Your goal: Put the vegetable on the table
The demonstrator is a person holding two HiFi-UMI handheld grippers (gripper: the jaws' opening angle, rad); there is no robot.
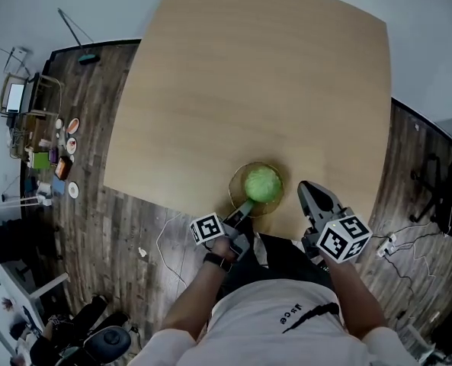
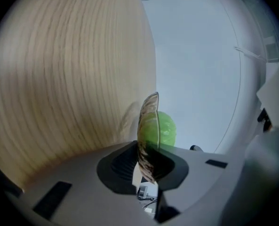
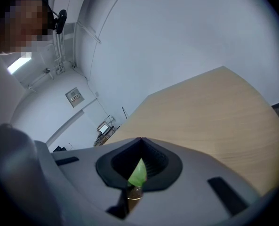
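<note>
A round green vegetable [image 1: 262, 184] lies in a clear glass bowl [image 1: 237, 197] near the front edge of the pale wooden table [image 1: 248, 75]. My left gripper [image 1: 245, 208] is shut on the bowl's near-left rim. In the left gripper view the bowl [image 2: 146, 121] shows edge-on between the jaws of the gripper [image 2: 146, 166], with the vegetable [image 2: 166, 128] behind the glass. My right gripper [image 1: 306, 189] hovers just right of the bowl, jaws together and empty. Through its gap in the right gripper view, the vegetable [image 3: 138, 173] and a bit of the bowl [image 3: 133, 192] show below.
The tabletop [image 3: 214, 112] stretches far beyond the bowl. Dark plank floor surrounds the table. A low rack with small items [image 1: 35, 128] stands at the left, a broom [image 1: 88, 56] behind it, and cables [image 1: 408, 242] and a black chair [image 1: 439, 197] at the right.
</note>
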